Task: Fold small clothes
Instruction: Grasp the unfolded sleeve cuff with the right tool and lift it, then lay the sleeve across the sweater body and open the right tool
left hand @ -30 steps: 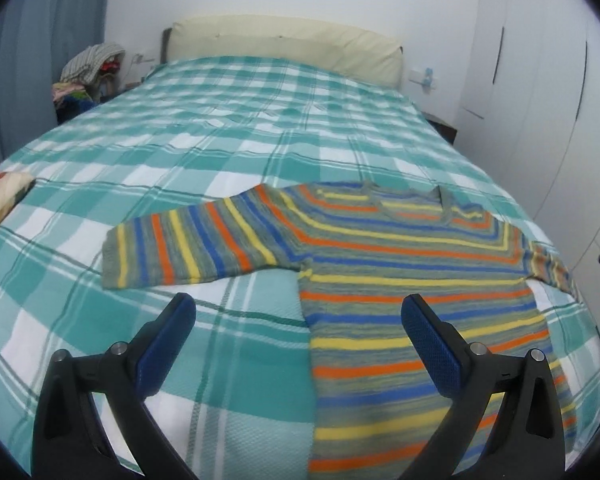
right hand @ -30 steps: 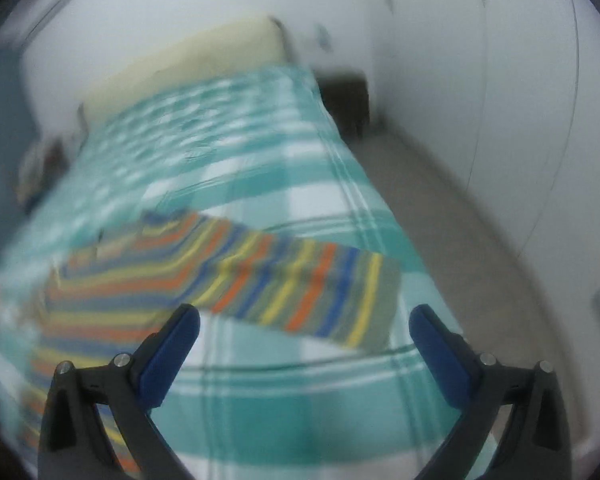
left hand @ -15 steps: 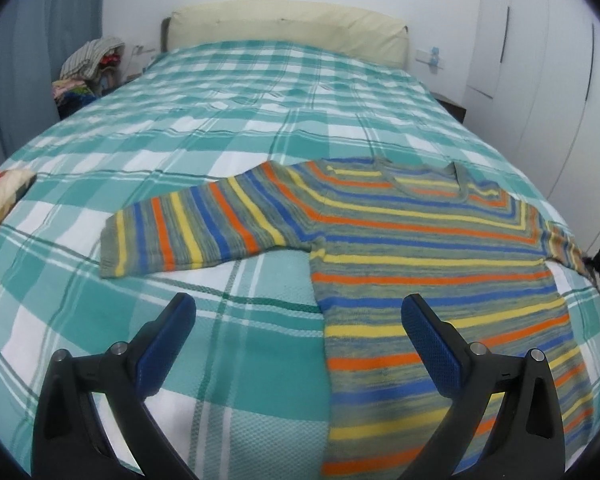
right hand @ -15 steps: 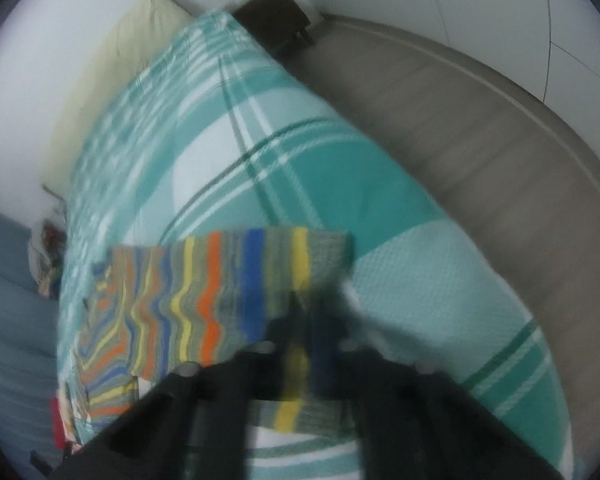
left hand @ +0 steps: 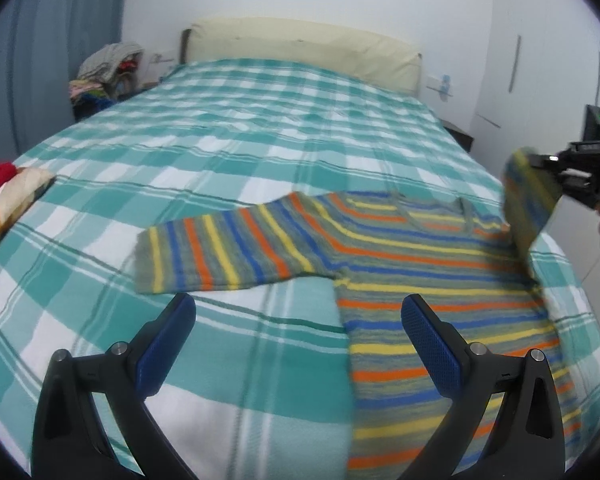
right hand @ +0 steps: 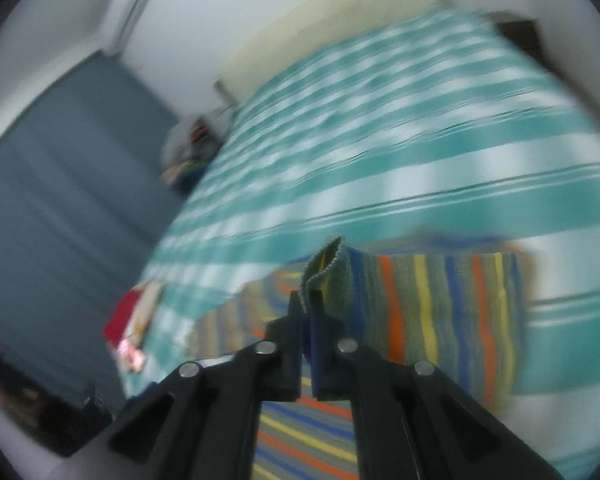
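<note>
A striped sweater [left hand: 428, 280] lies face up on the near right part of a bed covered in a green-and-white checked bedspread [left hand: 260, 128], its left-hand sleeve [left hand: 220, 256] spread flat across the checks. A second ago both sleeves lay flat; now the other sleeve's cuff [right hand: 328, 276] is raised off the bedspread — pinched between the pressed-together fingers of the right gripper [right hand: 306, 312], which had been spread wide over that sleeve and has since clamped and swung inward above the sweater's body. The left gripper [left hand: 296, 312] hovers over the near edge with blue pads [left hand: 432, 344] spread wide, holding nothing, little changed from before. A cream headboard [left hand: 300, 52] and a heap of clothes [left hand: 108, 68] stand beyond. No writing or label can be read — the right view is blurred.
</note>
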Demonstrator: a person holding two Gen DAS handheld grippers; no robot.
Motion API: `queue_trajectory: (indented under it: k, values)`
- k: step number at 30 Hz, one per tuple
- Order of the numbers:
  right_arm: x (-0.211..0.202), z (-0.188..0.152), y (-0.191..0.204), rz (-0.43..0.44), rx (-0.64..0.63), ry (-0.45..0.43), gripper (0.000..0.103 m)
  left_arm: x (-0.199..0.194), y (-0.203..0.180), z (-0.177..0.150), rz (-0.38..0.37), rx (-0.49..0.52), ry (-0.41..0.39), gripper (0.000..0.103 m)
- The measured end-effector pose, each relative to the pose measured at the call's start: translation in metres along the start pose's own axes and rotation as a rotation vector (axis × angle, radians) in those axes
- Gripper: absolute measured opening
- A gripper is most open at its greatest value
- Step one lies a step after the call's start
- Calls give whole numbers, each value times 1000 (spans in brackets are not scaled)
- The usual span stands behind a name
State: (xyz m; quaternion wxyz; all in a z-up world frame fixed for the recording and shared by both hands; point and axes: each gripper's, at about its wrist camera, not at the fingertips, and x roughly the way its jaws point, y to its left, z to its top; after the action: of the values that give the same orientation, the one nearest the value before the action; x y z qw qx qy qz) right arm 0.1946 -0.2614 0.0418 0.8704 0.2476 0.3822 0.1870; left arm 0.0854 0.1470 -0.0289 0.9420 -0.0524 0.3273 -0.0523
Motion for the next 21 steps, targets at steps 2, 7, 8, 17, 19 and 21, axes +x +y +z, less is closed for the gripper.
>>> queue_trajectory:
  k: [2,7,8,17,19,21]
  values:
    - [43,-8,7,88,26,79,35,1,10,-1,27,-19,5,103]
    - [72,-37,-10,31,48,128,61,5,24,-1,16,-62,32,103]
    - [71,-44,-21,12,62,145,61,7,25,-2,14,-65,41,103]
    - [0,-114,-131,-404,139,145,47,32,47,-14,29,-163,183,103]
    - [-31,-127,-121,-403,101,97,50,42,71,-3,24,-230,223,102]
    - [-62,-143,-101,-362,58,38,62,54,95,15,43,-281,237,102]
